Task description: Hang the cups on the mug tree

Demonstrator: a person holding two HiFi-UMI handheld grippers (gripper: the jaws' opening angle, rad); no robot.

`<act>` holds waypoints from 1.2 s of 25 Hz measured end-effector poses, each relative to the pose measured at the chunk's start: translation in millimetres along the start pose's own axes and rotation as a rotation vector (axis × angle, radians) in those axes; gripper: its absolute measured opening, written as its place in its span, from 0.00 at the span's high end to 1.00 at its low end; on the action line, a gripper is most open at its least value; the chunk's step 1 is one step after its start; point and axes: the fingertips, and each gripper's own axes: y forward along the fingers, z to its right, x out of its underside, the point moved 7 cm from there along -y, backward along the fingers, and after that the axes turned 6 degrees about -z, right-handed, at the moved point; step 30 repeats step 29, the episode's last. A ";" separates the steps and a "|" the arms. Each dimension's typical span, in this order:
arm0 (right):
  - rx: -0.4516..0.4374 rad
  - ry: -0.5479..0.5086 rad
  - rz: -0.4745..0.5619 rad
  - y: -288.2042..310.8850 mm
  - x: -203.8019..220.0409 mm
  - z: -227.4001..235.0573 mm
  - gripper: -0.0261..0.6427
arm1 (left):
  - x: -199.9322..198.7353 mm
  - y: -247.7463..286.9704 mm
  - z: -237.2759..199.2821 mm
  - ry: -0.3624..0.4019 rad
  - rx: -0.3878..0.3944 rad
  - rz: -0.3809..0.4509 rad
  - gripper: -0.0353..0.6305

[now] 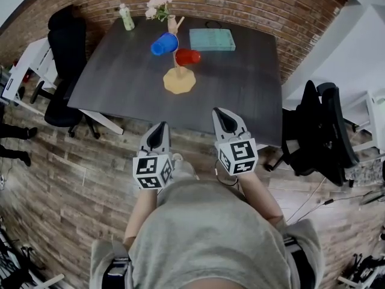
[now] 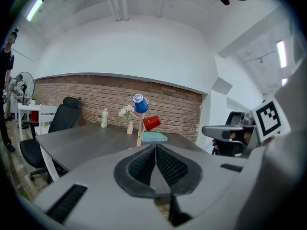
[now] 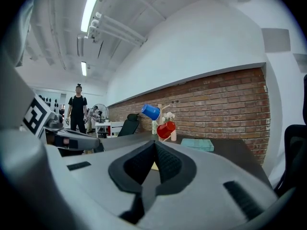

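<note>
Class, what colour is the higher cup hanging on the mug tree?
The cup is blue; head view shows it best.

Tool closed, cups on the tree
The tool (image 3: pixel 154 143) has its jaws together with nothing between them. Beyond it on the counter (image 3: pixel 235 150), a blue cup (image 3: pixel 150 111) and a red cup (image 3: pixel 166 129) hang on the tree (image 3: pixel 160 108), with a teal box (image 3: pixel 196 144) beside it.

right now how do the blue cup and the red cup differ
Colour: the blue cup is blue, the red cup red. Height: in the left gripper view the blue cup hangs higher on the mug tree than the red cup. Side: in the head view the blue cup is on the tree's left, the red cup on its right. Both hang on the tree.
</note>
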 end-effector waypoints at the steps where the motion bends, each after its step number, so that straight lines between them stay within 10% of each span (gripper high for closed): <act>1: -0.002 0.005 0.002 -0.1 0.2 -0.5 0.96 | -0.6 -0.1 0.0 0.001 0.000 0.000 0.93; 30: -0.045 0.030 -0.001 17.5 -5.1 -0.9 0.96 | -12.0 17.6 -11.3 -0.011 0.014 -0.008 0.93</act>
